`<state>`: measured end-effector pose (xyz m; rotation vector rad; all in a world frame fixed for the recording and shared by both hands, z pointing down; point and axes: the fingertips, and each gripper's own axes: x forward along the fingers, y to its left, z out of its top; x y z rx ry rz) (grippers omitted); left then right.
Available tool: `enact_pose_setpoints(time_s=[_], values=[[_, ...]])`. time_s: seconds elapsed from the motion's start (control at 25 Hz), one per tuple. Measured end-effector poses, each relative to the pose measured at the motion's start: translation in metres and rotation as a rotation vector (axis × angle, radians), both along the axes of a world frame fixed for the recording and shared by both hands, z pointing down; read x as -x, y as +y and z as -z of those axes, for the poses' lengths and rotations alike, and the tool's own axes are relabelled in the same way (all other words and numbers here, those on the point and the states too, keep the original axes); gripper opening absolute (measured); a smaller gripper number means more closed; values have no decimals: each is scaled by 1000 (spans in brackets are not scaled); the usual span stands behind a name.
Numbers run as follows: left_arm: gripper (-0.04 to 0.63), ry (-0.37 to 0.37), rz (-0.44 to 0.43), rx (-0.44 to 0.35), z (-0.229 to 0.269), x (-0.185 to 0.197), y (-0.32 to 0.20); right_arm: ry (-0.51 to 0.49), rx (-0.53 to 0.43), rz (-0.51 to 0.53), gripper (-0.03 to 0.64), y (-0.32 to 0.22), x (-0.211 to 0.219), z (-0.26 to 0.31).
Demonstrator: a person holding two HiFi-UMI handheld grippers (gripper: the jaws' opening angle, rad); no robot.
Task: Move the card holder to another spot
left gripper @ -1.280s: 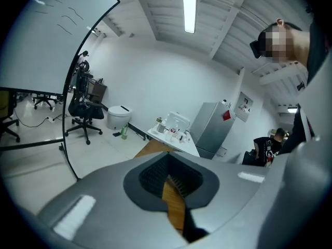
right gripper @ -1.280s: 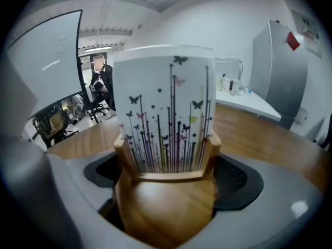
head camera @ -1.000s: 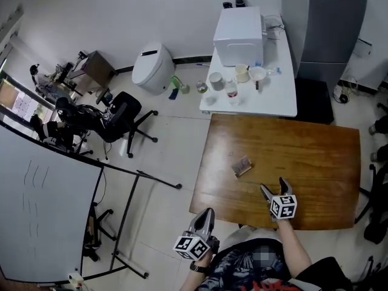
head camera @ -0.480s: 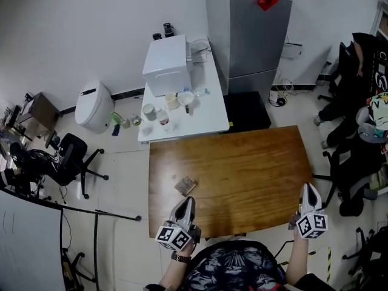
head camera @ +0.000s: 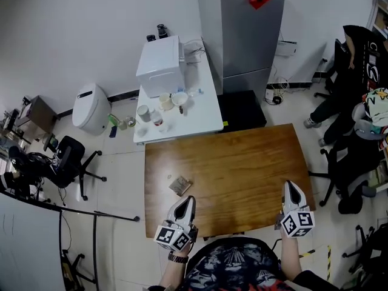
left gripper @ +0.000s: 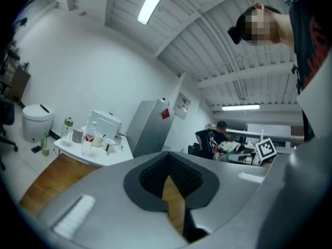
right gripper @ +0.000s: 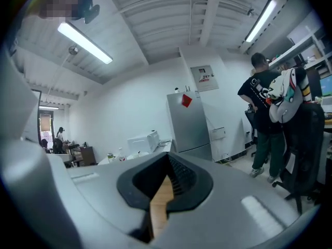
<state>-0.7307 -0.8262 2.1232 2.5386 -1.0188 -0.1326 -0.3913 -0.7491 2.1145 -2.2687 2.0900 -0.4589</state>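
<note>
The card holder (head camera: 180, 185), a small brownish flat case, lies on the left part of the wooden table (head camera: 242, 156). My left gripper (head camera: 190, 199) hangs over the table's front edge, just right of and nearer than the card holder, apart from it. Its jaws are shut with nothing between them. My right gripper (head camera: 288, 185) is at the table's front right corner, far from the card holder, also shut and empty. Each gripper view shows only closed jaws, the left gripper (left gripper: 168, 165) and the right gripper (right gripper: 167, 166), with a sliver of wood between them.
A white side table (head camera: 203, 117) with a white box (head camera: 160, 65) and cups adjoins the table's far edge. A grey fridge (head camera: 242, 35) stands behind. Office chairs with clothes (head camera: 357, 156) crowd the right; a person (right gripper: 262, 113) stands there. A white bin (head camera: 88, 107) is at the left.
The head view has swung right. My right gripper moved from the table's front middle to its front right corner and closed. My left gripper came up over the front edge.
</note>
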Motion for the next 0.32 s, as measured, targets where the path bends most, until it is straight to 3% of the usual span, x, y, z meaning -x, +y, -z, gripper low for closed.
enact_pose_setpoints(time_s=[0.08, 0.32], values=[[6, -29, -69, 15, -3, -17, 8, -11, 7, 34, 6, -5, 9, -3], [6, -24, -238, -4, 29, -62, 34, -19, 13, 122, 6, -16, 35, -6]])
